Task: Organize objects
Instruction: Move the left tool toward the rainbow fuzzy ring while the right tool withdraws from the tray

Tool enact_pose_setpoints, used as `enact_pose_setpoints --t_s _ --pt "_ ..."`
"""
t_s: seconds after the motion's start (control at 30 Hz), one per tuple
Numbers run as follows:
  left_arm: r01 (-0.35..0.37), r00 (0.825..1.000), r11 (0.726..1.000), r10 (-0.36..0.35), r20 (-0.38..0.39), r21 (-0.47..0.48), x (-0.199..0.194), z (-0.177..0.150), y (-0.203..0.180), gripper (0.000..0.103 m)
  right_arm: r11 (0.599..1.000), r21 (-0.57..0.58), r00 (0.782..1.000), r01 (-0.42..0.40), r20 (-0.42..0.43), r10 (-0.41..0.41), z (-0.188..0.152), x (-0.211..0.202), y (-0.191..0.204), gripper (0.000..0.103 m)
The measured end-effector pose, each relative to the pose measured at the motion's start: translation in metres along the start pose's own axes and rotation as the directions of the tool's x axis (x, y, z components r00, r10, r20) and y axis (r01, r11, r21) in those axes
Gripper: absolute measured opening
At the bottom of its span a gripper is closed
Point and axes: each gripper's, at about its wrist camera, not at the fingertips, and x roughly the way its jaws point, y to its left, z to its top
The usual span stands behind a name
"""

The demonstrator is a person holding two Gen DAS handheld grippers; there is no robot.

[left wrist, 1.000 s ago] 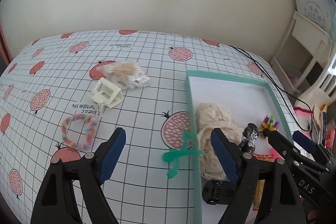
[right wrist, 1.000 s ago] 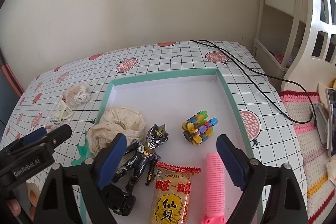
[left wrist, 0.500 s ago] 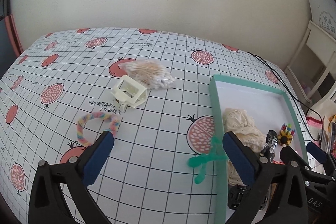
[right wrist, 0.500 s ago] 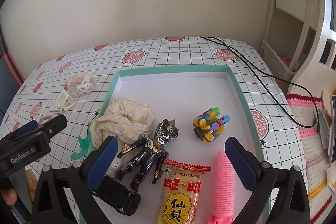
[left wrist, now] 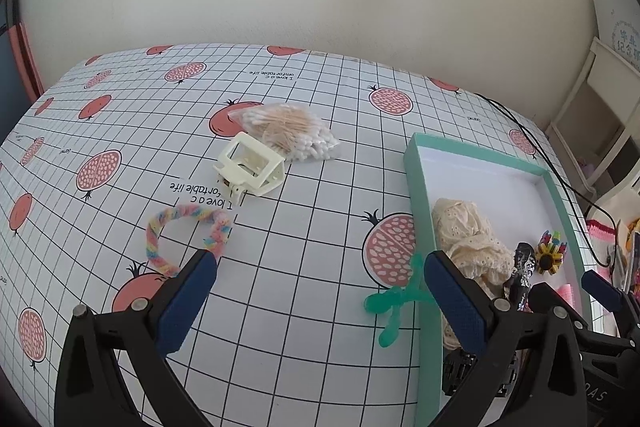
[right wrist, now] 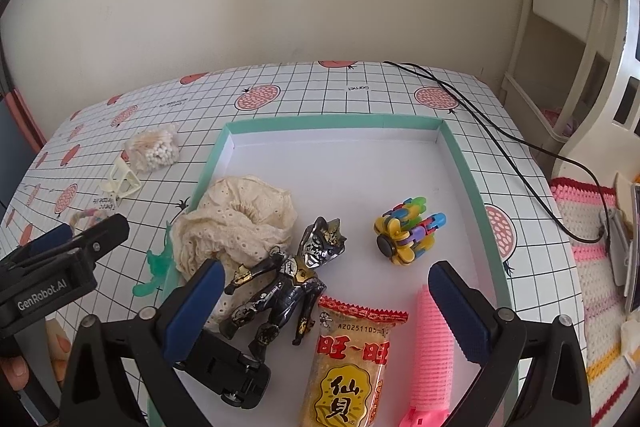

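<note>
Two grippers, both empty, jaws just spread to full width with nothing between the pads.

Left gripper [left wrist: 320, 291]: hangs over the gridded desk [left wrist: 304, 227]. Its left finger [left wrist: 188, 303] sits just near of a rainbow pipe-cleaner loop [left wrist: 180, 235]; its right finger overlaps the box's left wall. Between the fingers, near the right one: a green rubbery toy [left wrist: 394, 301] on the desk, touching the outside of that wall. Farther off: a cream hair claw [left wrist: 250, 169], and just beyond it, touching, a bag of cotton swabs [left wrist: 288, 131].

Right gripper [right wrist: 324, 307]: hangs over the near part of a teal-walled box [right wrist: 464, 163] with a white floor. Contents: a dark toy figure [right wrist: 292, 279] between the fingers; a snack packet [right wrist: 352, 359] just right of it; a pink hair roller [right wrist: 434, 347] at the right finger; a black toy car [right wrist: 224, 371] at the near left; a cream lace cloth [right wrist: 240, 219] on the left side; a multicoloured plastic toy [right wrist: 408, 231] apart, farther right.

Beyond the box: a black cable [right wrist: 500, 143] trailing off the right edge.
</note>
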Motion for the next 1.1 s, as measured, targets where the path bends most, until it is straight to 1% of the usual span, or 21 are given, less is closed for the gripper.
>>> enact_pose_setpoints --t_s 0.5,0.6,0.73,0.87,1.1 --pt "0.018 1.0 1.0 -0.017 -0.016 0.022 0.0 -0.001 -0.002 0.103 1.0 -0.006 1.0 0.011 0.0 -0.011 0.001 -0.001 0.006 0.103" --pt "0.007 1.0 1.0 -0.006 -0.022 0.026 0.0 -0.001 0.001 0.103 1.0 -0.003 1.0 0.012 0.0 -0.012 0.001 -0.001 0.009 0.103" --pt "0.006 1.0 1.0 -0.006 -0.017 0.014 -0.004 0.0 0.012 0.103 1.0 0.004 1.0 0.002 0.006 -0.002 0.002 -0.002 0.017 0.103" --pt "-0.015 1.0 1.0 0.015 0.004 -0.005 -0.01 0.002 0.03 0.103 1.0 0.003 1.0 -0.016 0.01 0.016 0.004 -0.001 0.03 0.103" --pt "-0.047 0.999 0.996 0.048 0.02 -0.072 -0.015 0.005 0.063 0.103 0.998 -0.036 0.999 -0.051 0.003 0.051 0.004 0.003 0.06 0.103"
